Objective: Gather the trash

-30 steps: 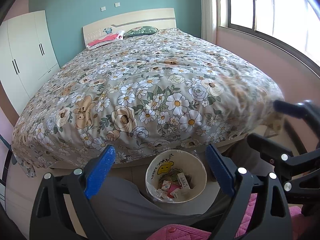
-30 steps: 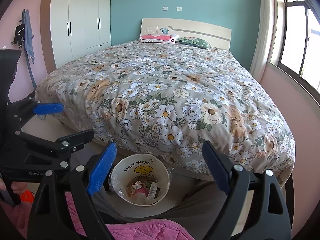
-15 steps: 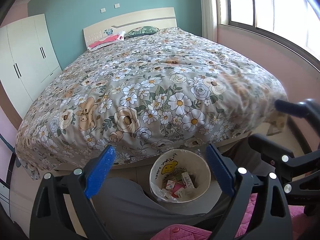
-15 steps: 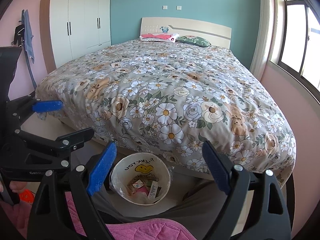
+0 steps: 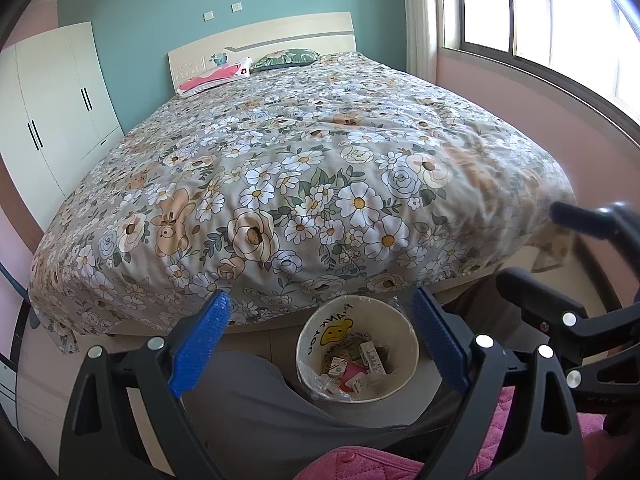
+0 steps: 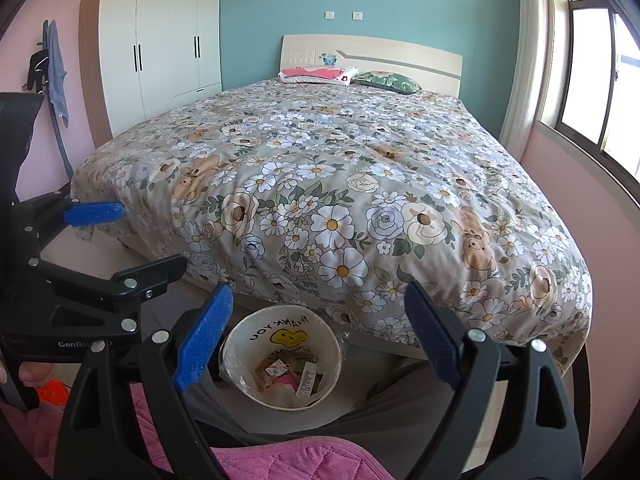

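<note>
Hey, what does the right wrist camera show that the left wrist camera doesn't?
Only the right wrist view shows clothes hanging on the pink wall and the left gripper, open. Only the left wrist view shows the right gripper, open. Both show the floral bed, the white wardrobe, the window and the trash bin with wrappers inside.

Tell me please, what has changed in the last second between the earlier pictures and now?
Almost nothing. The left wrist view drifts a little, so the trash bin sits slightly further right in it; nothing was taken hold of or let go. The left gripper and the right gripper stay with jaws wide open and empty, the trash stays in the bin, and the bed is as it was.
</note>
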`<state>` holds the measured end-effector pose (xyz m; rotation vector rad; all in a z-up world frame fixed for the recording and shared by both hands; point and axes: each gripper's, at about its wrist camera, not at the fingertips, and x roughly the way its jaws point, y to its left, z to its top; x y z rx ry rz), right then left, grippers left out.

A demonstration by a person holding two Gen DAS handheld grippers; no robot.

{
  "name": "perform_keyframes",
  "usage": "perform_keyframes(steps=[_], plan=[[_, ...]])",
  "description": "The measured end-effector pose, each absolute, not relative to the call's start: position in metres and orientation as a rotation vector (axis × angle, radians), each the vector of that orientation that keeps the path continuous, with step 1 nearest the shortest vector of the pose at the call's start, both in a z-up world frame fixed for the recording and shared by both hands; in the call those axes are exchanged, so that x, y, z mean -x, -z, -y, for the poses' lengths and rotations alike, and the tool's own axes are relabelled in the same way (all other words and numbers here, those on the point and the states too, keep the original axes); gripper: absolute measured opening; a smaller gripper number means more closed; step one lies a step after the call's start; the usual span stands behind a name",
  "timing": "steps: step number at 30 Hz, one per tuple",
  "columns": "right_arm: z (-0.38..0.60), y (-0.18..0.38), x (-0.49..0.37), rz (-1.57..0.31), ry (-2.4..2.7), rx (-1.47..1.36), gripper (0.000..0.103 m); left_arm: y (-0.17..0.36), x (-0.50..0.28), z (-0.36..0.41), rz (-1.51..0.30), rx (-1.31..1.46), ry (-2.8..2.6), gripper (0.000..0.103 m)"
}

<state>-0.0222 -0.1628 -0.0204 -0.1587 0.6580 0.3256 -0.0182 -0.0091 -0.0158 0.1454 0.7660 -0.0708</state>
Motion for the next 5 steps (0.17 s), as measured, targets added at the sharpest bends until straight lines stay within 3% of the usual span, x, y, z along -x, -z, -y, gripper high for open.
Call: perform_keyframes(steps=[5], plan=[[0.1620,0.0206,0.0217,-0.661,-0.323,0.160,0.086,0.0163,0.0189,0.0094,-0.765,-0.154,0.059,0.093]])
